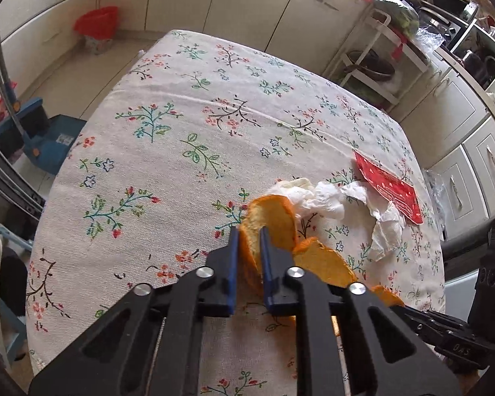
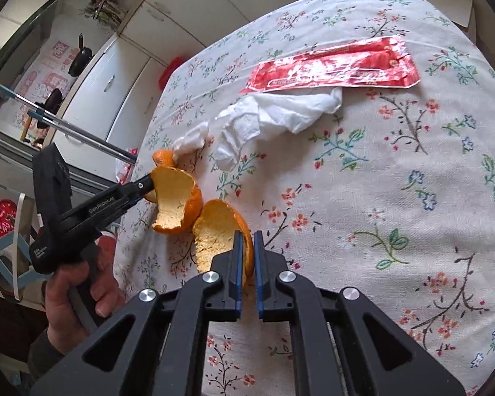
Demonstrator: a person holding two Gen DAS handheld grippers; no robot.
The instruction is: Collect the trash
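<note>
Two pieces of orange peel lie on the floral tablecloth. My left gripper (image 1: 249,231) is shut on one orange peel (image 1: 270,217); from the right wrist view that gripper (image 2: 148,183) pinches the peel (image 2: 178,201) at its edge. My right gripper (image 2: 247,234) is shut on the second orange peel (image 2: 214,231), which also shows in the left wrist view (image 1: 326,264). Crumpled white tissue (image 2: 274,115) lies beyond the peels and also shows in the left wrist view (image 1: 340,201). A red wrapper (image 2: 333,66) lies flat behind it, seen too in the left wrist view (image 1: 389,188).
The table with floral cloth (image 1: 181,132) fills both views. A bin with a red bag (image 1: 97,29) stands on the floor by the cabinets. A white rack (image 1: 379,59) with pots stands past the table. A blue stool (image 1: 49,142) is at the left.
</note>
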